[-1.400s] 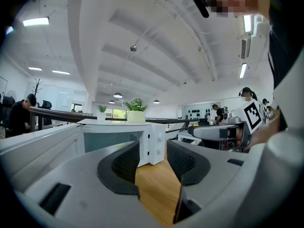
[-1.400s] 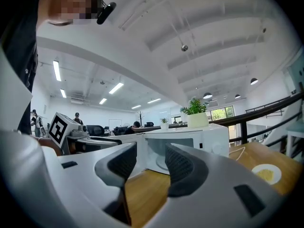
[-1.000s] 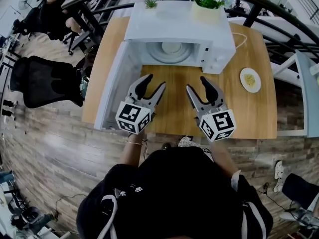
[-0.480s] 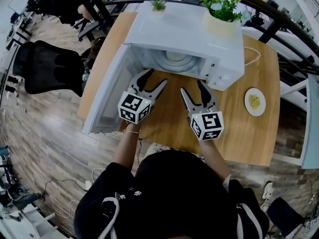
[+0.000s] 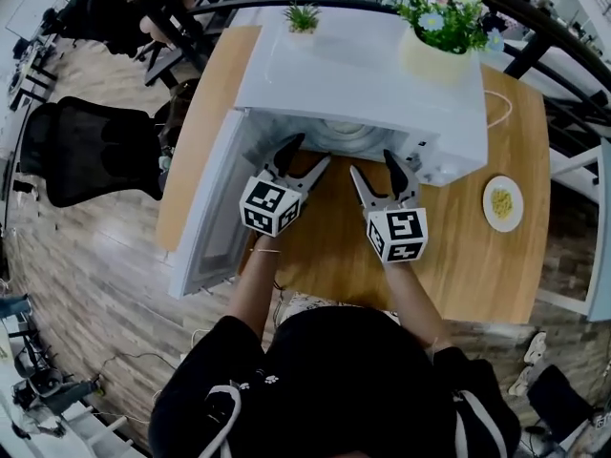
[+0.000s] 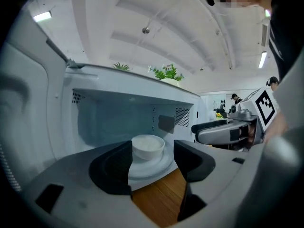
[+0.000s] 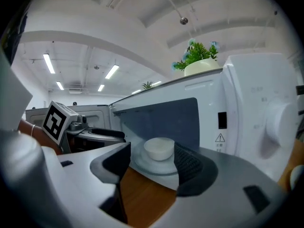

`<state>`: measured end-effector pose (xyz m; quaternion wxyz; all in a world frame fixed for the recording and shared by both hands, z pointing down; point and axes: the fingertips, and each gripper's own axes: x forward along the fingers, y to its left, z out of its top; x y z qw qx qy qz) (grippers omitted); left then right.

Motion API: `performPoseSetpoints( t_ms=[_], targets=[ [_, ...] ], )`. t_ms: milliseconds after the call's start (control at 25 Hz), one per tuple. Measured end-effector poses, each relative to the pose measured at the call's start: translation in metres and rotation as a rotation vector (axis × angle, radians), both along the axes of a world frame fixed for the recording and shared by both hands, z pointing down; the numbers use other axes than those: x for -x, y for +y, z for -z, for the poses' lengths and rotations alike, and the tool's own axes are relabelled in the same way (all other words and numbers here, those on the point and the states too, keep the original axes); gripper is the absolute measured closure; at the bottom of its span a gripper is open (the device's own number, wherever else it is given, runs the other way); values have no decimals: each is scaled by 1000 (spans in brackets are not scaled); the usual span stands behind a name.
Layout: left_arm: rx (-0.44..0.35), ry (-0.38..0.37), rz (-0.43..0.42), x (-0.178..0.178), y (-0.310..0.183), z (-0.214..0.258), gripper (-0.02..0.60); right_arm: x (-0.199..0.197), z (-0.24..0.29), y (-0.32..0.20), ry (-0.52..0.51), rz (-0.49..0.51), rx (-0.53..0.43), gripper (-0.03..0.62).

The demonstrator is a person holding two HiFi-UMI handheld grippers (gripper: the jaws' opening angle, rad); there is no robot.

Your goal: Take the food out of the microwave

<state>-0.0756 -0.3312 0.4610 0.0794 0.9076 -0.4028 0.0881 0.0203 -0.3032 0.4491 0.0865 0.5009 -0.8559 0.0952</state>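
A white microwave [image 5: 363,74] stands on the wooden table [image 5: 458,265], its door [image 5: 205,208] swung open to the left. Inside, a white bowl [image 6: 147,146] sits on the glass turntable [image 6: 159,165]; the right gripper view shows the bowl [image 7: 159,148] too. My left gripper [image 5: 307,153] is open at the left of the microwave's mouth, the bowl framed between its jaws. My right gripper [image 5: 374,165] is open beside it, just short of the opening. Neither touches the bowl, which is hidden under the microwave's top in the head view.
A small plate of yellow food [image 5: 502,203] lies on the table to the right of the microwave. A potted flowering plant [image 5: 439,27] and a small green plant [image 5: 303,15] stand on the microwave. A black office chair [image 5: 86,151] is at the left.
Both grippers have moved forward from mid-table up to the microwave's opening, still open. The open door and the bowl have stayed put.
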Motion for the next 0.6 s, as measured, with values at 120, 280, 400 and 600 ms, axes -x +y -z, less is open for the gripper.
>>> performPoseSetpoints(
  t_ms=[120, 280, 400, 600],
  targets=[
    [34, 4, -15, 0, -14, -12, 322, 11, -7, -16, 17, -8, -1, 319],
    [58, 19, -29, -1, -30, -21, 321, 19, -19, -31, 22, -27, 17, 313],
    [68, 19, -39, -4, -39, -26, 319, 21, -29, -40, 26, -43, 35, 312],
    [81, 35, -35, -4, -49, -32, 319, 25, -40, -52, 42, -74, 52, 309]
  ],
)
